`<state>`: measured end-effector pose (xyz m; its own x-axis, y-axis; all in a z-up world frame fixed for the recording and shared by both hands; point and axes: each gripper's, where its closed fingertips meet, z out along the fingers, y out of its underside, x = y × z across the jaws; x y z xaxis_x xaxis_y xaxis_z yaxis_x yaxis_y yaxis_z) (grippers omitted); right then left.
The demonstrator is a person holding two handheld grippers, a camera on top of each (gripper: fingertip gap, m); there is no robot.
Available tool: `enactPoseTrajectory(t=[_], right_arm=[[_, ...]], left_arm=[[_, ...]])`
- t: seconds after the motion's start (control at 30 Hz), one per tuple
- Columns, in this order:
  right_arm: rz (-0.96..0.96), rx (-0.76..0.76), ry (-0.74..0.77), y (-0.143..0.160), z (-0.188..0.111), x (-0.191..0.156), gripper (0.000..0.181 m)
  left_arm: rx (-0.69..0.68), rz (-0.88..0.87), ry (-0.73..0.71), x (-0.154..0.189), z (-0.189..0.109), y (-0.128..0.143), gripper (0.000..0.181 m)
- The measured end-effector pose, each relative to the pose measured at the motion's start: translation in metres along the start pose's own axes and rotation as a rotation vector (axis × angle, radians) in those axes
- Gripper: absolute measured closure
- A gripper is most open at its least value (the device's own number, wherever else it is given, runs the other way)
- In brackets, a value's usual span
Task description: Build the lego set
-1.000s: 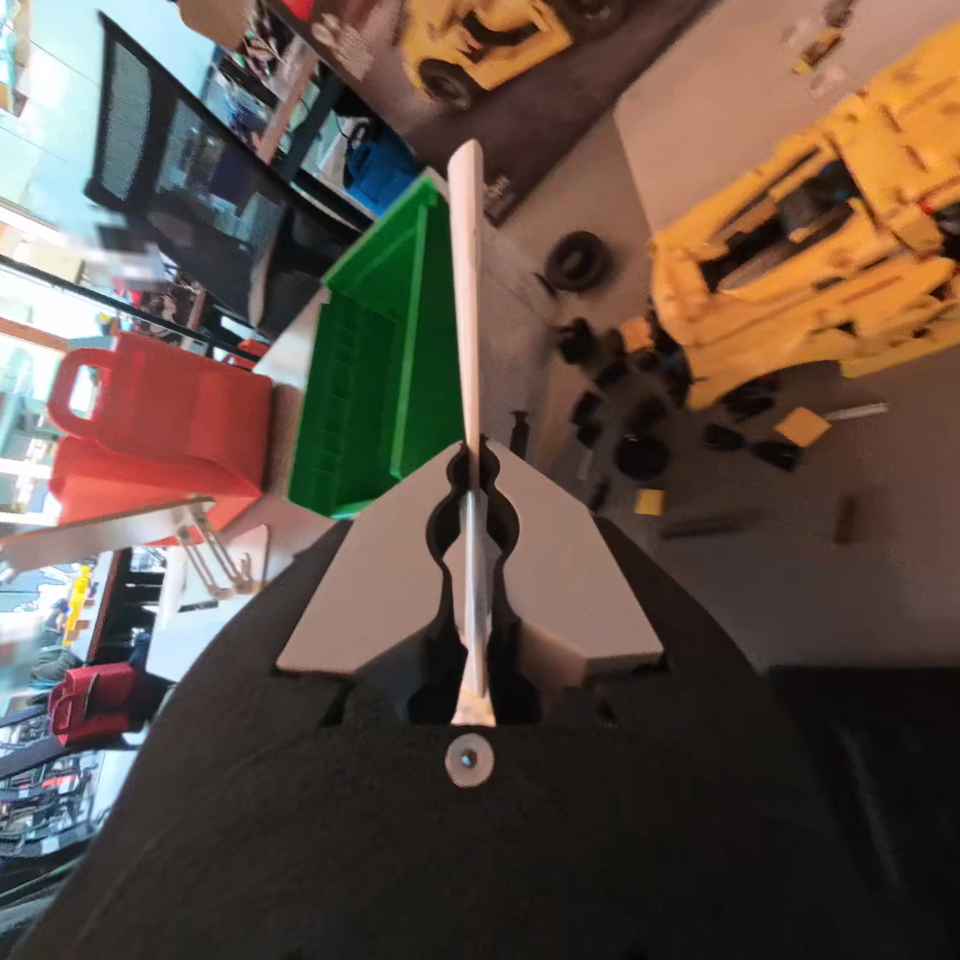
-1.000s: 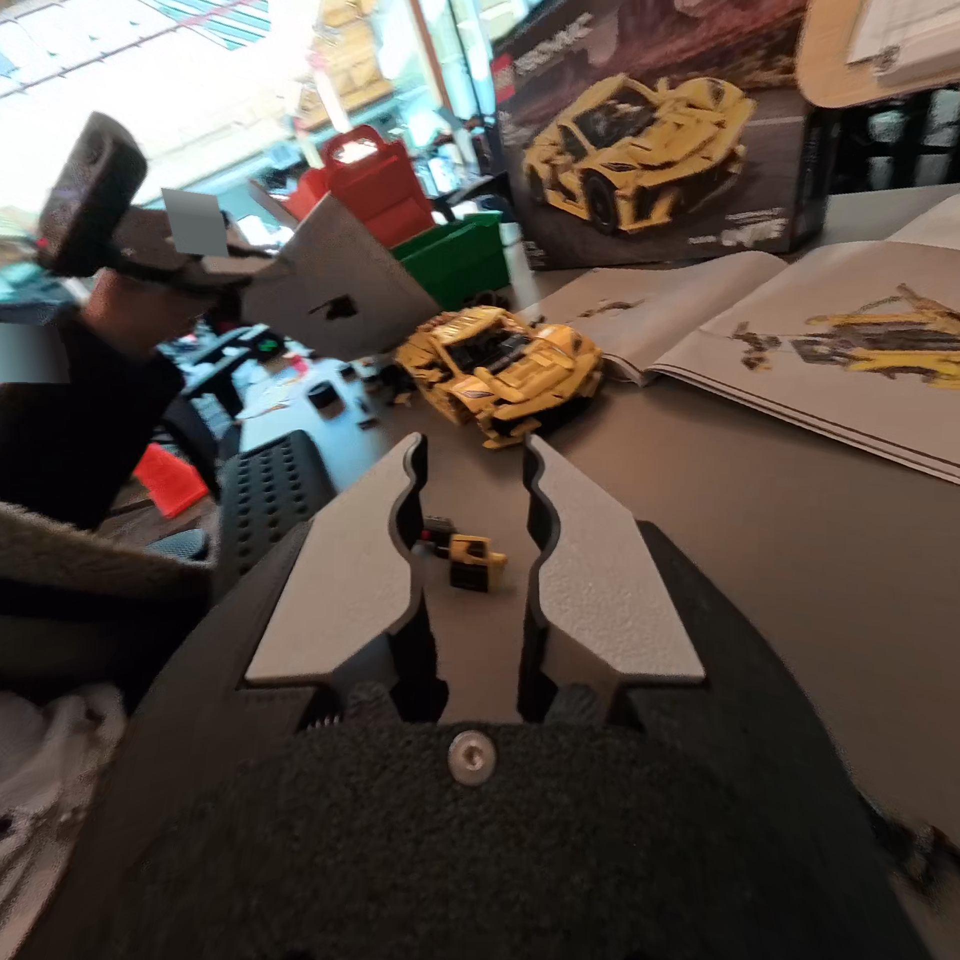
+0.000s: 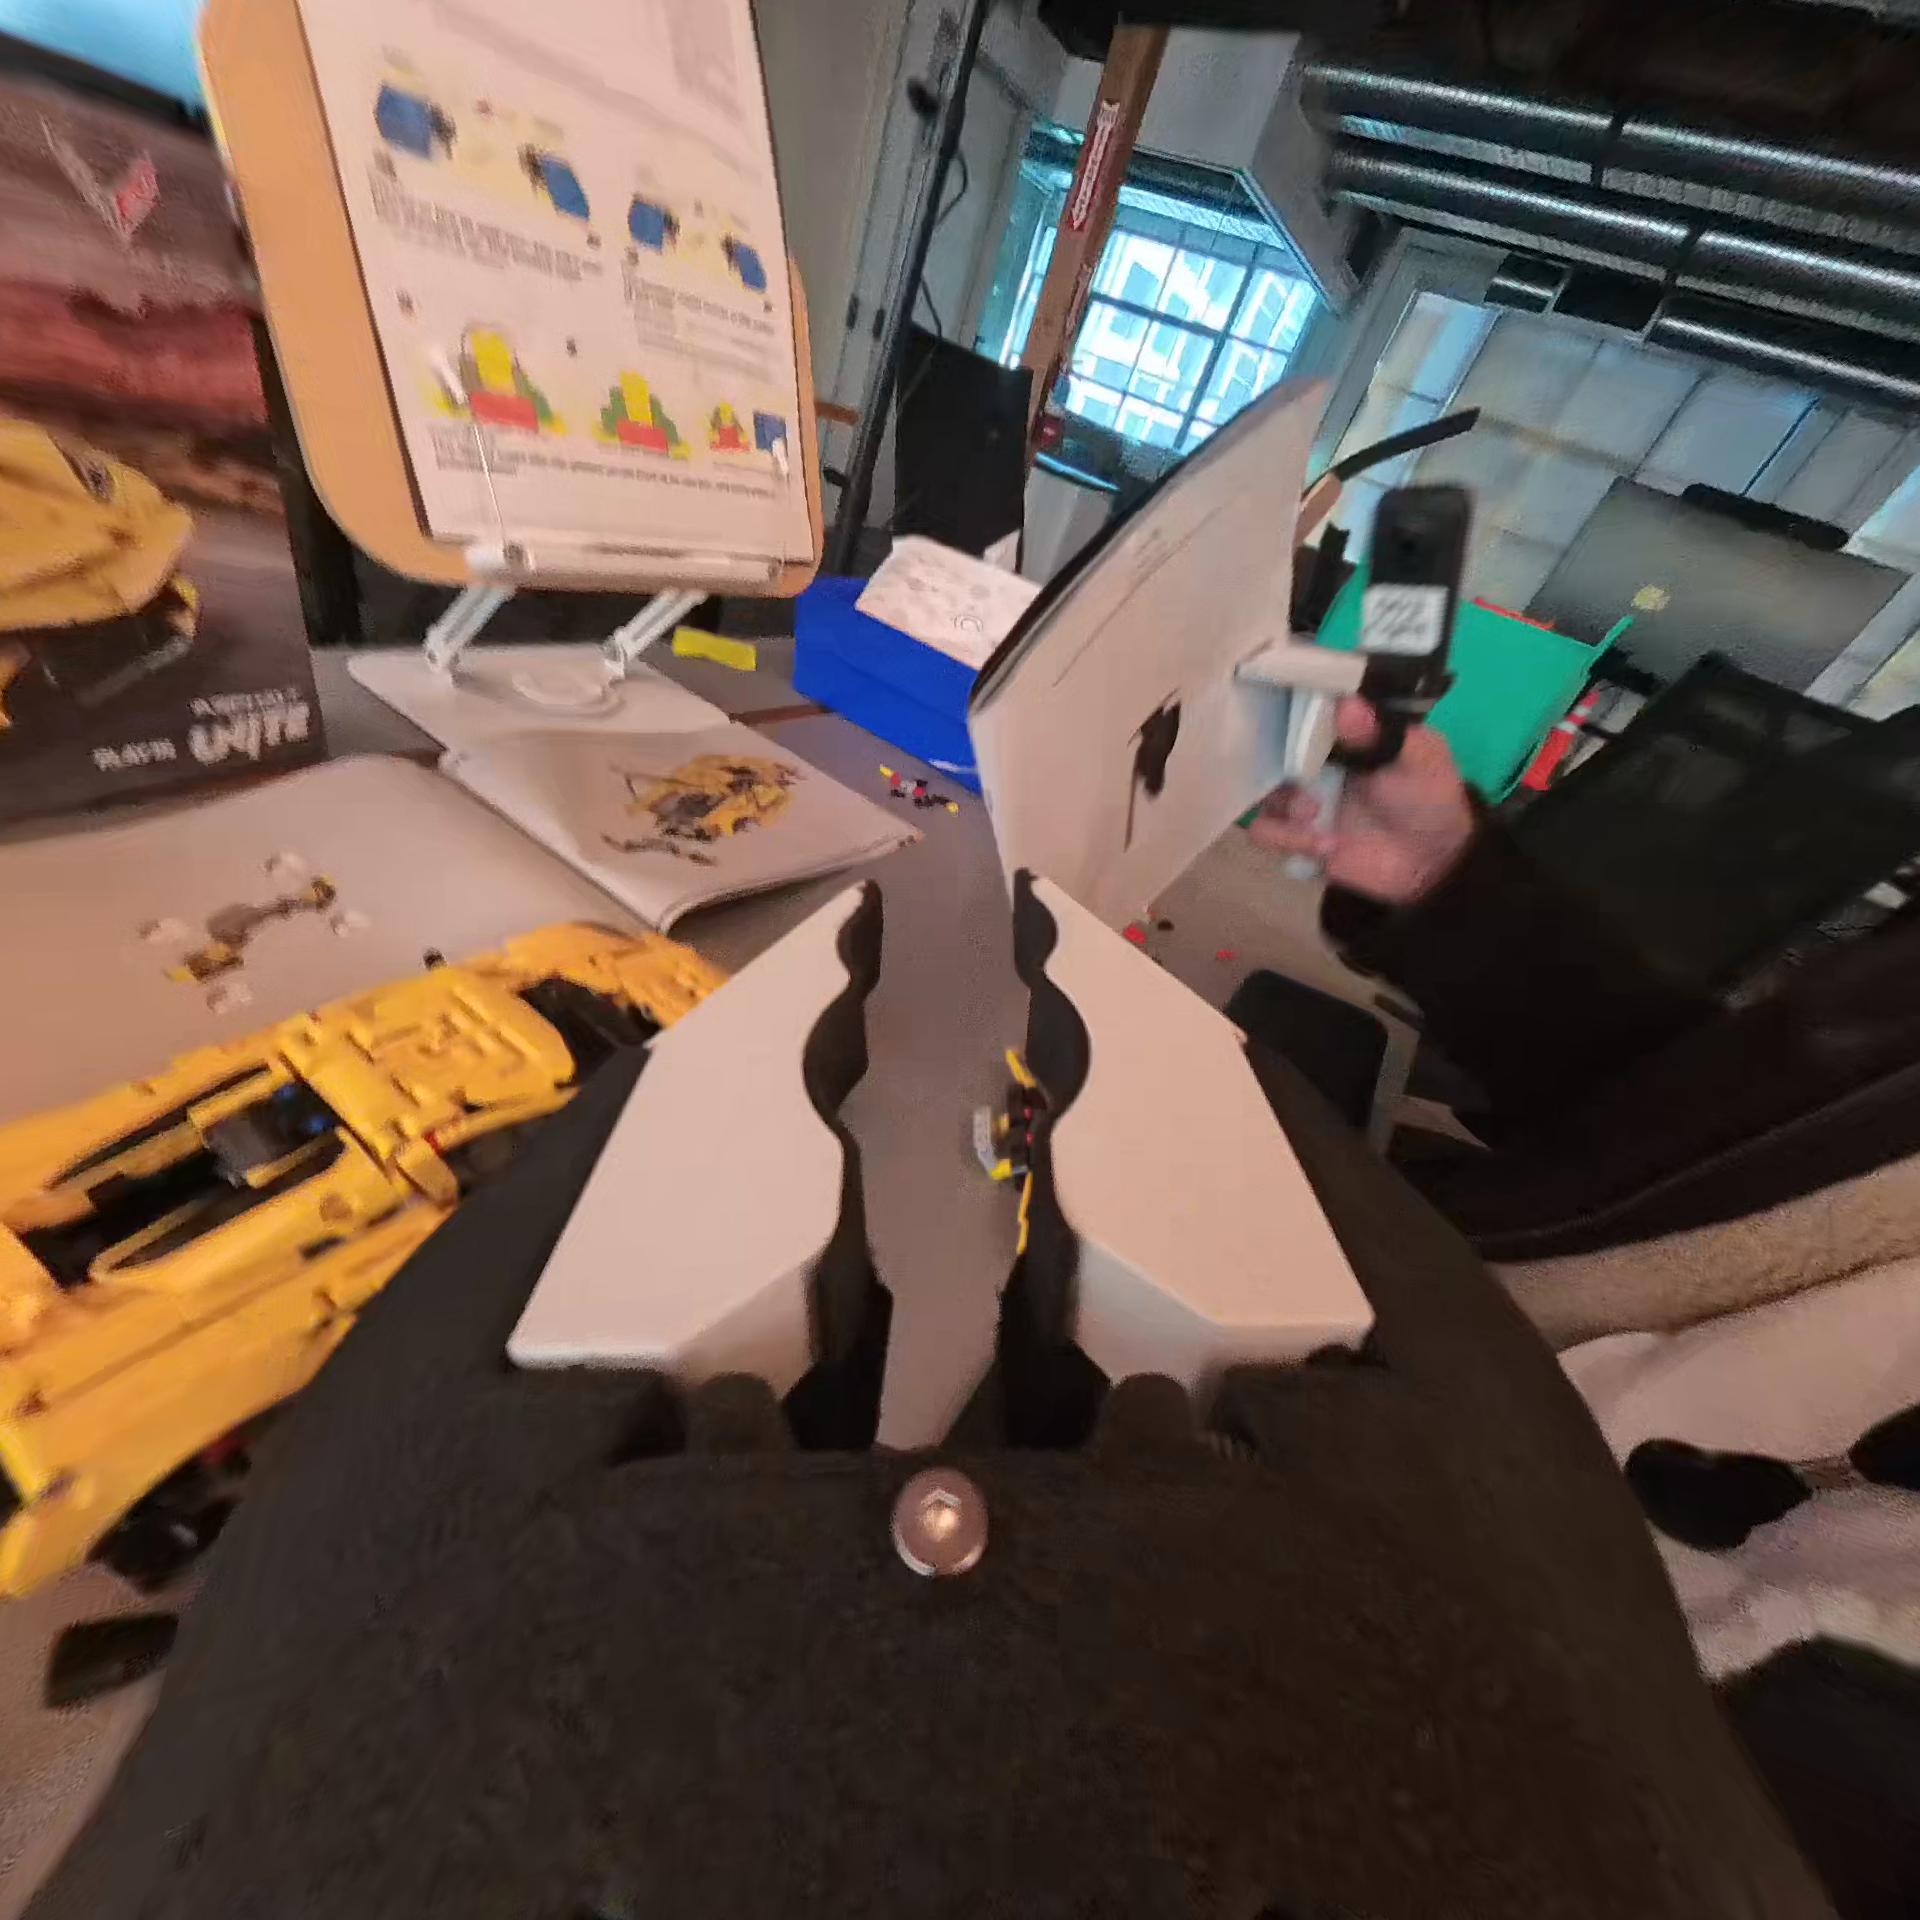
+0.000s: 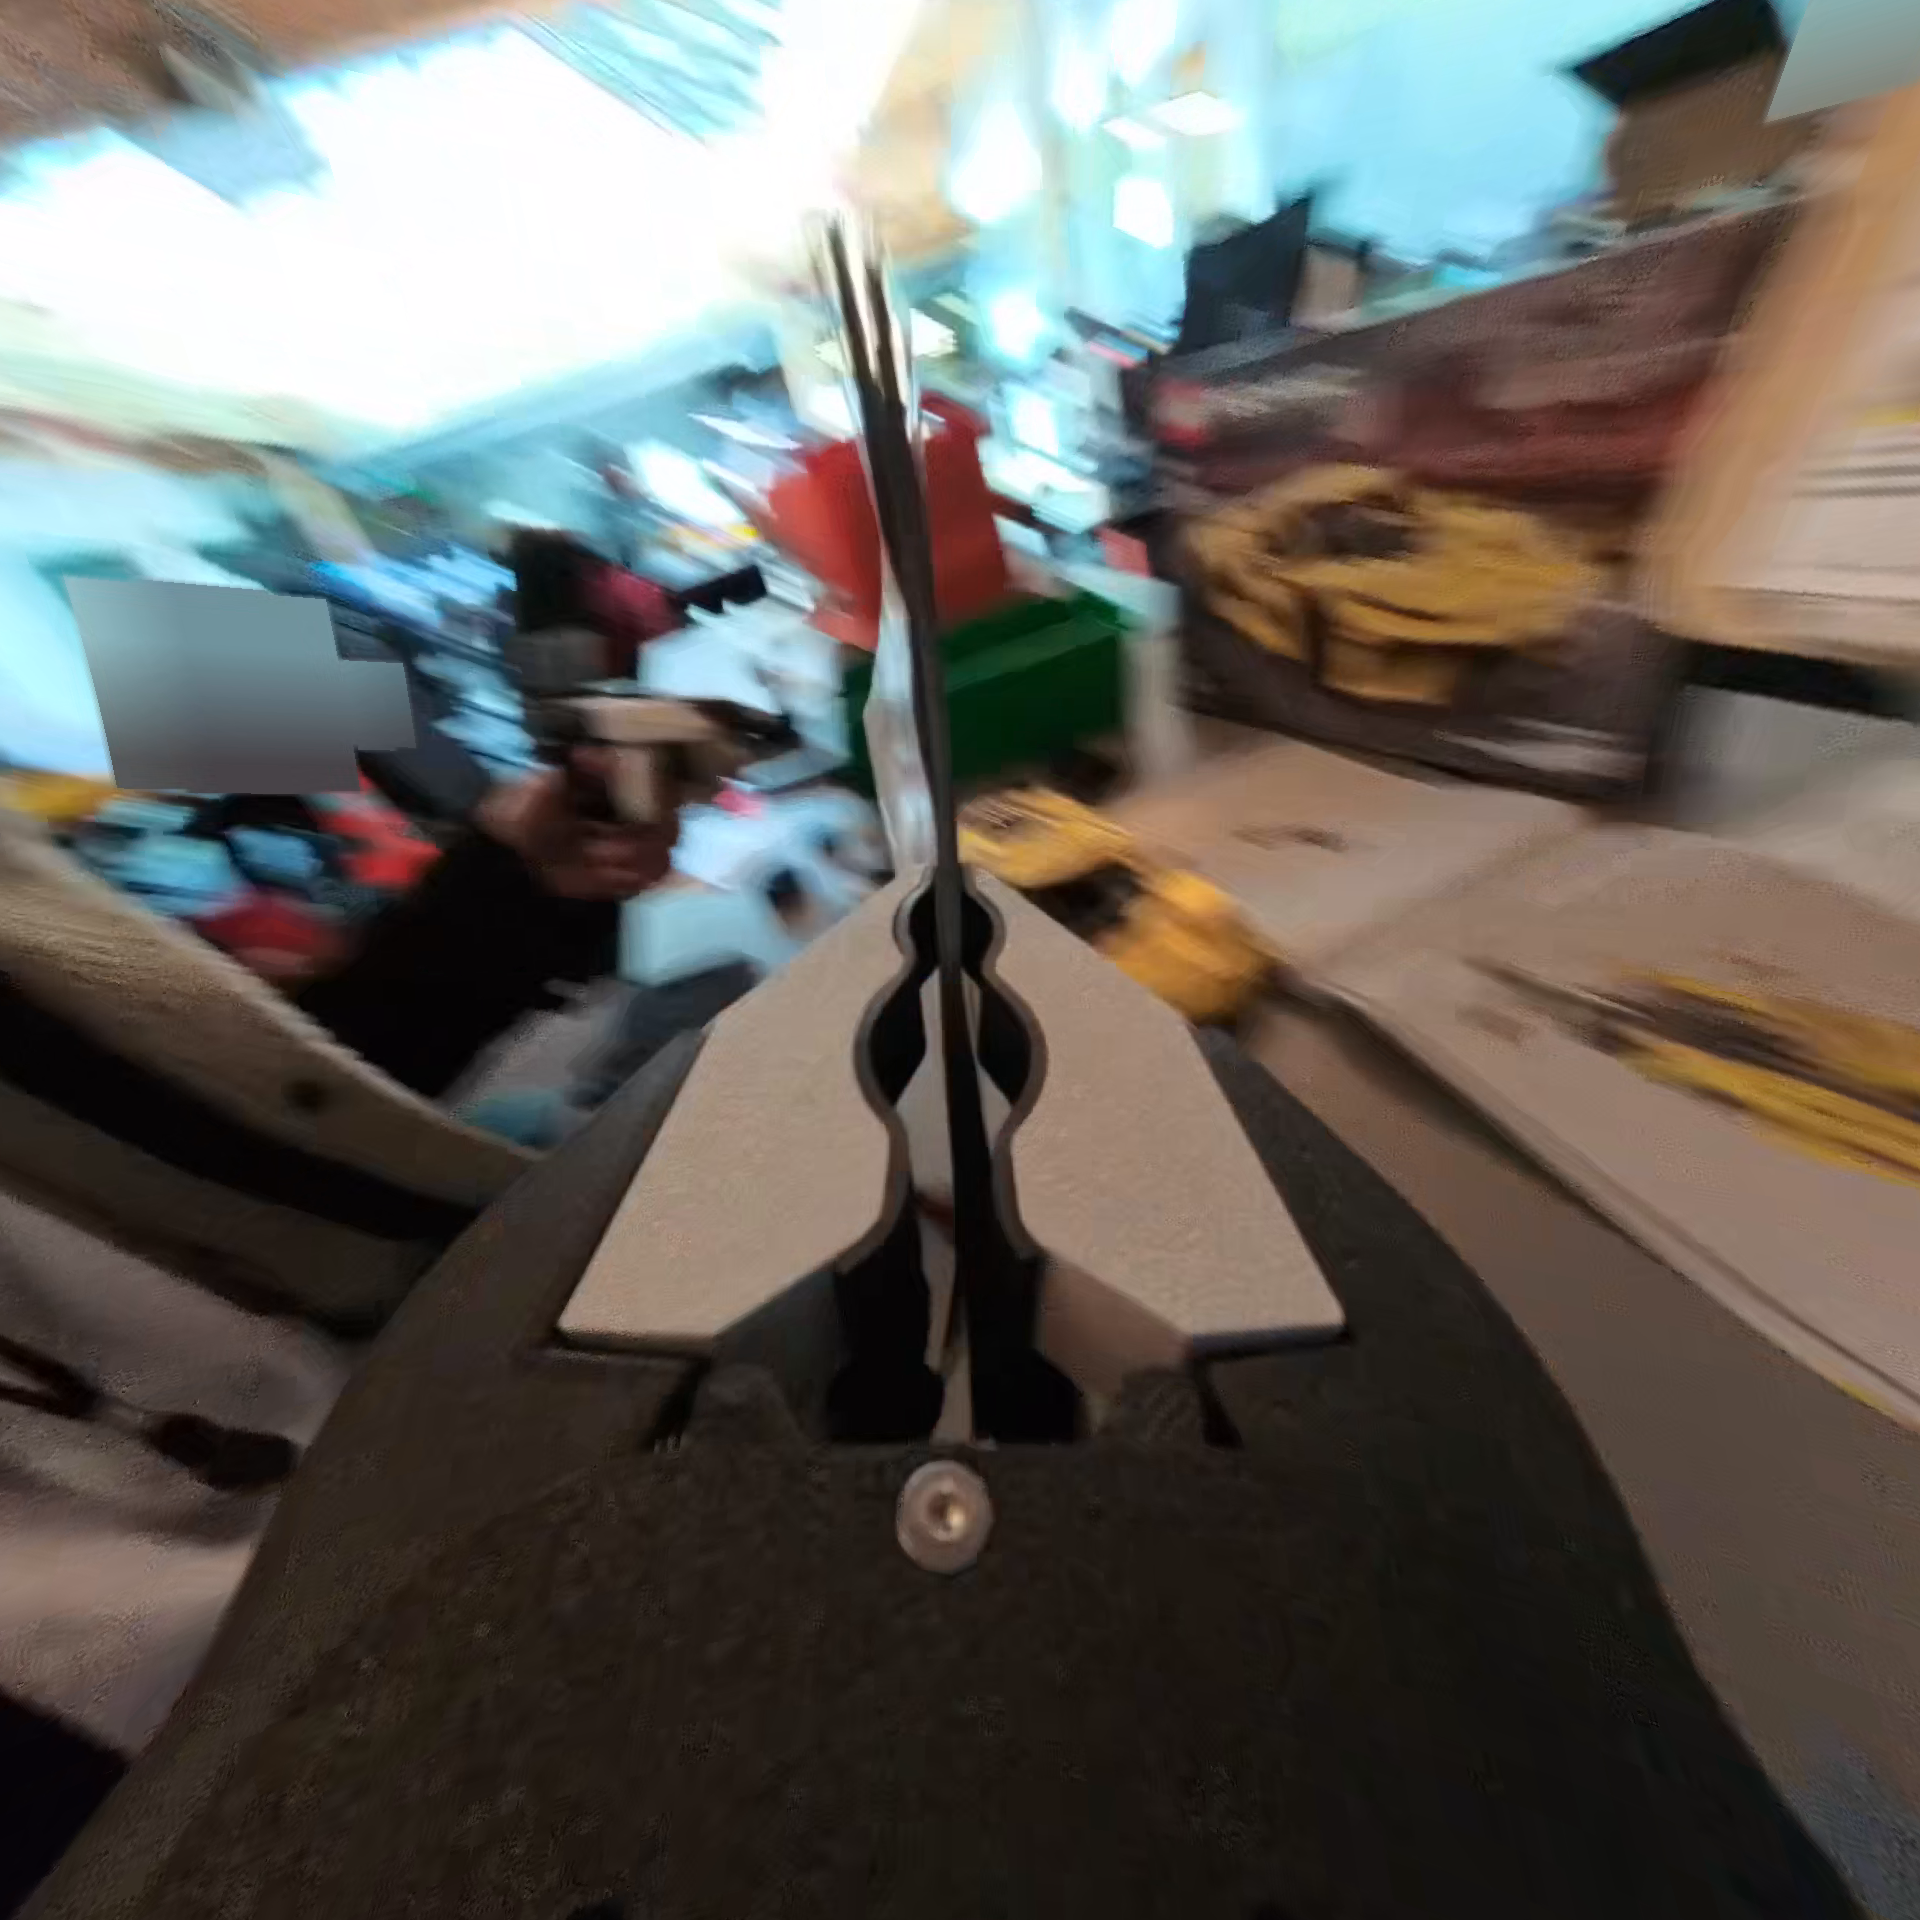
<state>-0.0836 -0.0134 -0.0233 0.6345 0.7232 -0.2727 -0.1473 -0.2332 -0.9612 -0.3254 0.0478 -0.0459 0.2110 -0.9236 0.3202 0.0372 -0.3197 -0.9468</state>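
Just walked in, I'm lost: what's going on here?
A person works on a yellow Lego car with two handheld grippers. The right gripper is shut on a thin white sheet, held up. The left gripper is open over the table, a small yellow piece seen between its fingers. The manual lies open.

My left wrist camera sits just behind my left gripper (image 3: 943, 914), low over the grey table (image 3: 940, 997), facing the propped instruction board (image 3: 561, 270) — the yellow car (image 3: 312, 1112) close at its left, my right gripper (image 3: 1132, 707) ahead. My right wrist camera looks along my right gripper (image 4: 940, 894), badly blurred, toward the cluttered room. Both views share the car (image 4: 1132, 914), the open booklet (image 3: 686, 810) and the set's box (image 4: 1434, 603).
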Motion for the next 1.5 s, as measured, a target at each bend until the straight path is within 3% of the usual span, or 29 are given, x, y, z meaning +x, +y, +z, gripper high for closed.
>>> enactPoseTrajectory(t=[0.13,0.23,0.33,0.43,0.53,0.57,0.6,0.7,0.77,0.87,0.93,1.0,1.13,1.27,1.4,1.5], right_arm=[[-0.337,-0.422,0.792,-0.010,-0.179,0.100,0.180],[-0.481,-0.755,1.235,-0.012,-0.318,0.144,0.181],[-0.576,-1.004,1.524,0.004,-0.420,0.182,0.181],[-0.463,-1.213,1.579,0.070,-0.468,0.213,0.181],[-0.112,-1.241,1.493,0.151,-0.486,0.235,0.175],[-0.040,-1.194,1.502,0.164,-0.491,0.241,0.177],[0.009,-1.155,1.541,0.171,-0.501,0.244,0.168],[0.099,-1.005,1.630,0.171,-0.524,0.240,0.153],[0.181,-0.840,1.617,0.165,-0.520,0.231,0.132],[0.215,-0.567,1.555,0.138,-0.496,0.209,0.126],[0.211,-0.431,1.473,0.117,-0.467,0.189,0.125],[0.155,-0.304,1.368,0.092,-0.427,0.167,0.124],[0.057,0.051,1.020,0.043,-0.308,0.125,0.127],[-0.045,0.052,0.875,0.056,-0.216,0.125,0.121],[-0.002,-0.069,0.720,0.079,-0.132,0.131,0.120],[-0.124,-0.261,0.651,0.081,-0.069,0.139,0.122]], left_arm=[[-0.055,-0.003,-0.054,-0.019,0.005,0.051,0.157],[-0.082,0.037,-0.085,-0.022,0.008,0.074,0.158],[-0.078,0.050,-0.089,-0.021,0.014,0.081,0.158],[-0.085,0.023,-0.072,-0.021,0.017,0.084,0.158],[-0.116,-0.004,-0.078,-0.022,0.015,0.088,0.158],[-0.129,-0.012,-0.086,-0.023,0.014,0.091,0.158],[-0.145,-0.019,-0.102,-0.025,0.012,0.094,0.158],[-0.184,-0.074,-0.151,-0.029,0.001,0.103,0.157],[-0.132,-0.117,-0.152,-0.026,-0.008,0.098,0.156],[-0.065,-0.138,-0.216,-0.033,-0.023,0.089,0.156],[-0.093,-0.110,-0.278,-0.039,-0.031,0.092,0.156],[-0.158,-0.049,-0.348,-0.045,-0.036,0.099,0.156],[-0.237,0.098,-0.505,-0.057,-0.045,0.102,0.156],[-0.258,0.076,-0.528,-0.060,-0.044,0.101,0.156],[-0.286,0.058,-0.579,-0.075,-0.051,0.099,0.156],[-0.333,0.091,-0.619,-0.098,-0.053,0.084,0.156]])
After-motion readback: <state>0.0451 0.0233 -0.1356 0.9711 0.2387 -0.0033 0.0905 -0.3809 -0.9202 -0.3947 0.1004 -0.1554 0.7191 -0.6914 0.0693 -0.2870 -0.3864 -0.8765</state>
